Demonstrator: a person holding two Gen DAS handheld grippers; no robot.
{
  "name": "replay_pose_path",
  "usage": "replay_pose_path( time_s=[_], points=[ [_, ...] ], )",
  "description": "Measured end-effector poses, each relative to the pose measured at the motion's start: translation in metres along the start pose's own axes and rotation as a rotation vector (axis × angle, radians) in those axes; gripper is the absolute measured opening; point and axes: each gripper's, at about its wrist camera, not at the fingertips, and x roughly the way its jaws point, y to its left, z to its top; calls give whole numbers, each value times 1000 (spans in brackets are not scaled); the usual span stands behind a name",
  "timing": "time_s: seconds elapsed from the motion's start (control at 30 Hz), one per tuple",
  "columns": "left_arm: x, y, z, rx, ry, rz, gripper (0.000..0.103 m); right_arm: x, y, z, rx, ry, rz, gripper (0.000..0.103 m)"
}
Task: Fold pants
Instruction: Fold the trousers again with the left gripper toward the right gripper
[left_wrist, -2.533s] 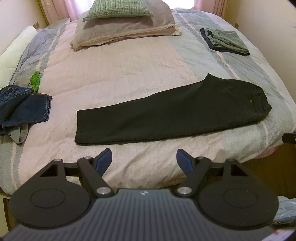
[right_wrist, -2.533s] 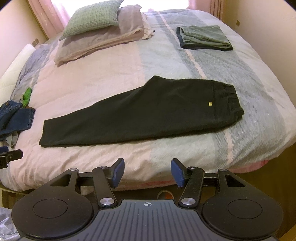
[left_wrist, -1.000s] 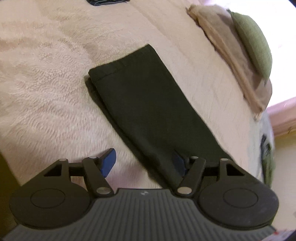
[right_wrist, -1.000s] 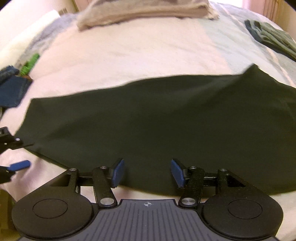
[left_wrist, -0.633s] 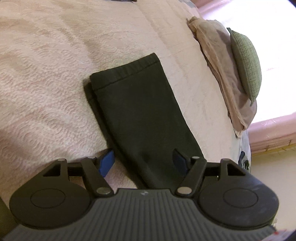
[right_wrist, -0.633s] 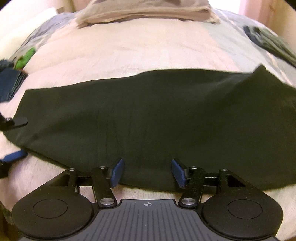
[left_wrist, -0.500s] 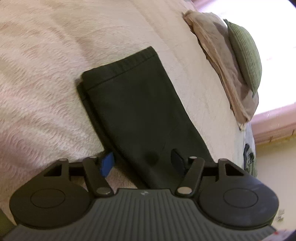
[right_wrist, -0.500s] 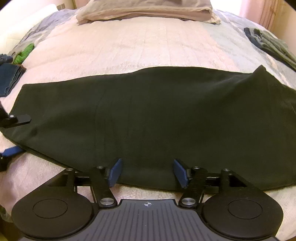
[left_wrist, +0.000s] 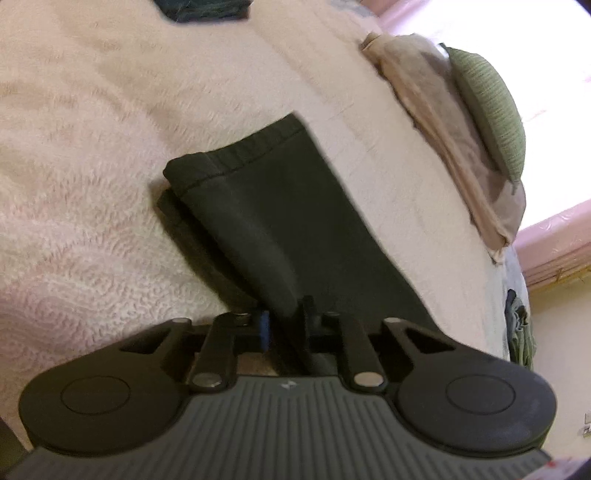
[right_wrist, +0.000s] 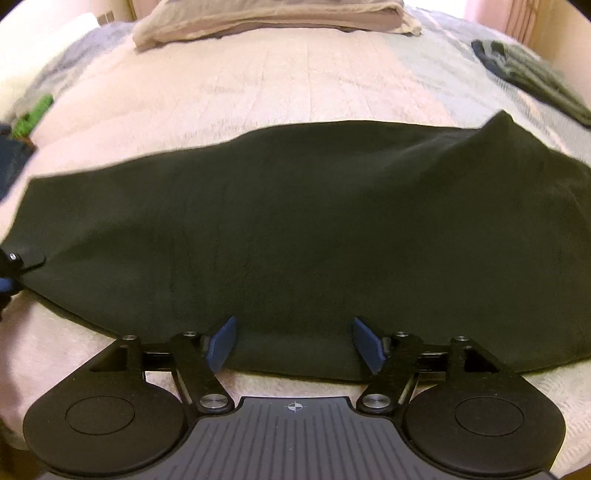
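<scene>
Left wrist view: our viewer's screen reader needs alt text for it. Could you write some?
The left gripper is shut on the near edge of the black pants leg, close to its hem, lifting a ridge of cloth off the pale pink bedspread. Farther up the bed, a green cushion rests on a beige pillow.

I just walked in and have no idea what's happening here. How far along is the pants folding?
Early on. The black pants already lie lengthwise with one leg on the other. In hand: the left claw is shut on the fabric near the leg hems, while the right claw sits open at the near edge. Left: folding them across; the waist end lies flat.
</scene>
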Motion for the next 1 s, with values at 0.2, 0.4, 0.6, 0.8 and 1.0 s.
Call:
replay_pose_path(
  time_s=[0.2,0.4,0.6,0.8,1.0],
  points=[
    [-44,-88,-11,339,-163,26,9,-38,-101,8,223,-41,-13,67],
    [-80,-211,-64,670,-281,-97,9,-96,-233,4,417,-113,-150,67],
    [-51,-306,-179,991,-134,-297,21,-145,-325,-16,544,-152,-277,67],
    [38,-296,-265,1031,251,-183,33,-146,-355,-44,601,-120,-262,67],
    [8,-269,-226,1006,201,-130,33,-133,-337,-46,598,-174,29,67]
  ],
)
